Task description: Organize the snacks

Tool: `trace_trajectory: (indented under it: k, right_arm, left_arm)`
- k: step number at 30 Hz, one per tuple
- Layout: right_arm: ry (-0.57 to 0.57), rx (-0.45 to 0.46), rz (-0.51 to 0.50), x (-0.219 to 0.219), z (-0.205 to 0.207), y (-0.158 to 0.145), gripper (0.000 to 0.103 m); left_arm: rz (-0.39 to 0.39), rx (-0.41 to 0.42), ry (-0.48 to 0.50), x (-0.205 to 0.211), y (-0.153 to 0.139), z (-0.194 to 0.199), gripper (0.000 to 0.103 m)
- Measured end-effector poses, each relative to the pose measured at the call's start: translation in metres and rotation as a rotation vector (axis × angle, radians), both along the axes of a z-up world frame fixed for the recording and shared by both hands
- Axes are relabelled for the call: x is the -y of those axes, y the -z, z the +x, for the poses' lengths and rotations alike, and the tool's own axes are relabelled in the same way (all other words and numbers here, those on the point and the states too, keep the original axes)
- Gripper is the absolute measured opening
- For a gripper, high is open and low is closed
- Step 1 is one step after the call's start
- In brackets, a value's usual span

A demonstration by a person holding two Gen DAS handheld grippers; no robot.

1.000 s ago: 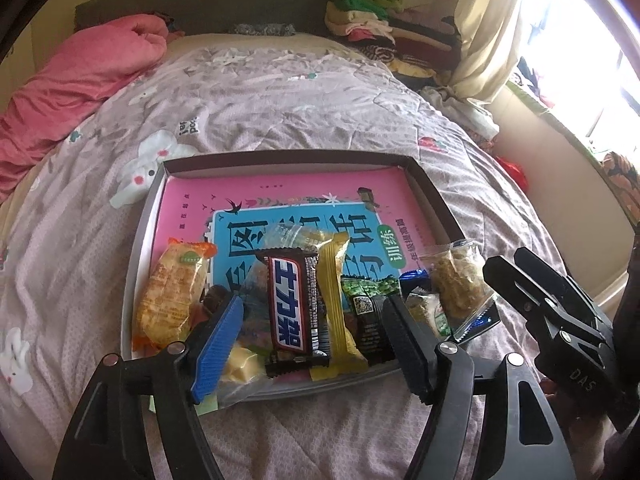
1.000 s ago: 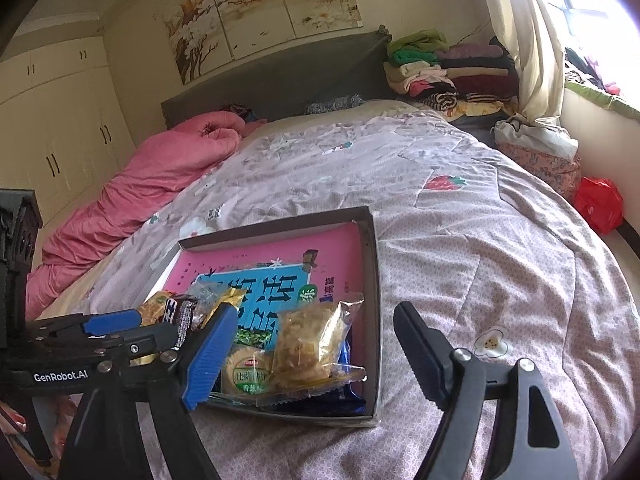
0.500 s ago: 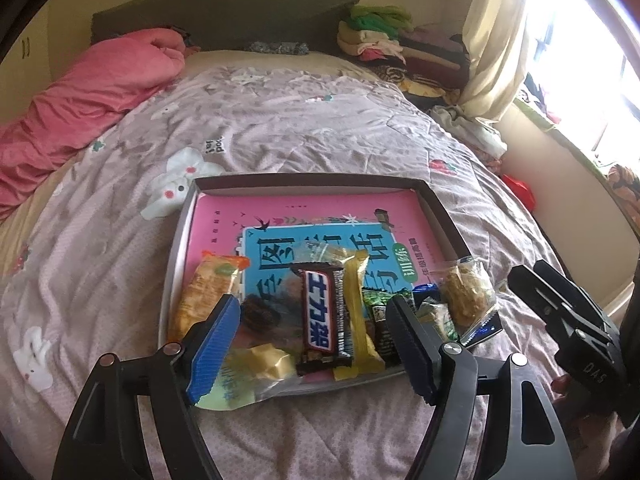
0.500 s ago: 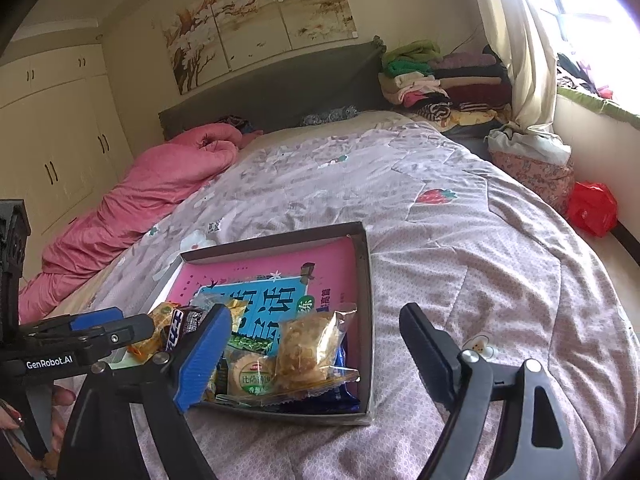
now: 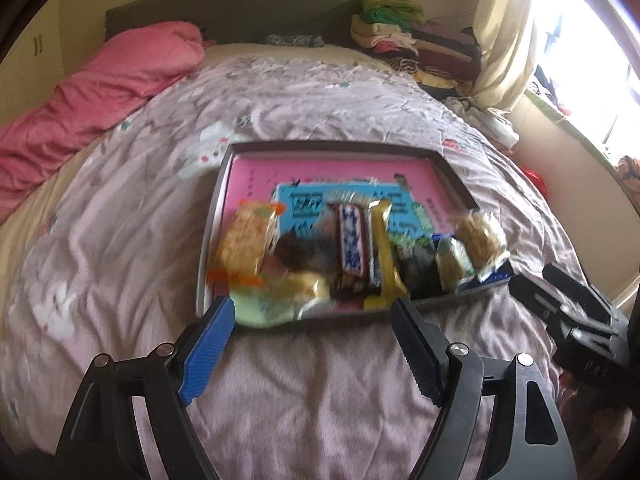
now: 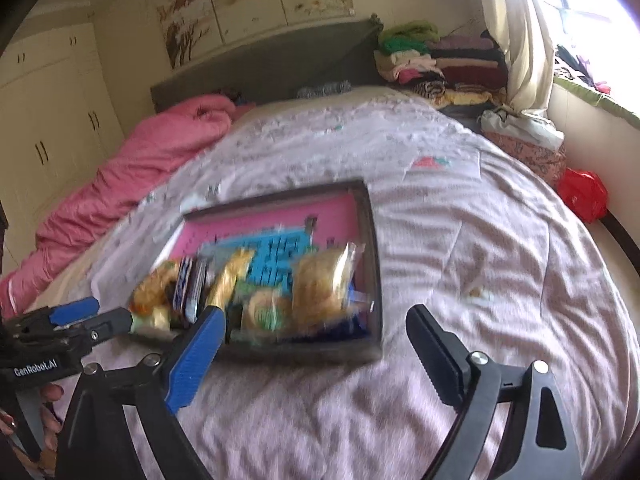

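Observation:
A dark shallow tray [image 5: 454, 168] lies on the bed with a pink and blue book in it. Several wrapped snacks lie across its near end: an orange-trimmed cracker pack [image 5: 246, 236], a blue chocolate bar [image 5: 352, 240], a yellow bar [image 5: 382, 252] and a clear pastry bag [image 5: 480, 236]. My left gripper [image 5: 312, 344] is open and empty, just short of the tray's near edge. My right gripper [image 6: 316, 354] is open and empty, near the tray's near right corner [image 6: 376, 344]. The pastry bag also shows in the right wrist view [image 6: 320, 284].
A pale purple quilt [image 5: 120, 240] covers the bed. A pink duvet [image 5: 100, 92] lies along the left side. Folded clothes [image 5: 420, 40] are stacked at the head on the right. A red bag [image 6: 582, 194] sits on the floor by the window wall.
Both grippers have drawn back from the tray toward the foot of the bed. The tray and snacks look smaller and farther. Both grippers stay open and empty.

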State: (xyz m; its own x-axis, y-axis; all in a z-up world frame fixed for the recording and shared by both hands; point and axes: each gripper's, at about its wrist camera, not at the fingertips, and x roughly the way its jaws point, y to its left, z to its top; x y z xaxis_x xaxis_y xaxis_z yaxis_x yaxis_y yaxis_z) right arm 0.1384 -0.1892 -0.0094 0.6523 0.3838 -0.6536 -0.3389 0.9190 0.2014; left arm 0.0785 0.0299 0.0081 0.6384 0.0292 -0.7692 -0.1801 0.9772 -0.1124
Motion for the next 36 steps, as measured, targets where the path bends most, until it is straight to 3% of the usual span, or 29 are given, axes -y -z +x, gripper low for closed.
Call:
trace_trajectory:
  k: [7,16,36]
  right_arm:
    - [-0.063,-0.051,-0.064,-0.017,-0.025,0.015,0.096]
    - [-0.060,-0.040,-0.091,-0.020,-0.048,0.018,0.099]
    - [-0.062,-0.041,-0.109,-0.018,-0.054,0.017,0.100]
  left_arm:
    - [0.023,-0.009,-0.018,0.004,0.012,-0.028,0.081]
    - [0.018,-0.033,-0.021,0.007,0.019,-0.046,0.082]
    - [0.034,-0.039,-0.034,0.009,0.014,-0.056,0.082]
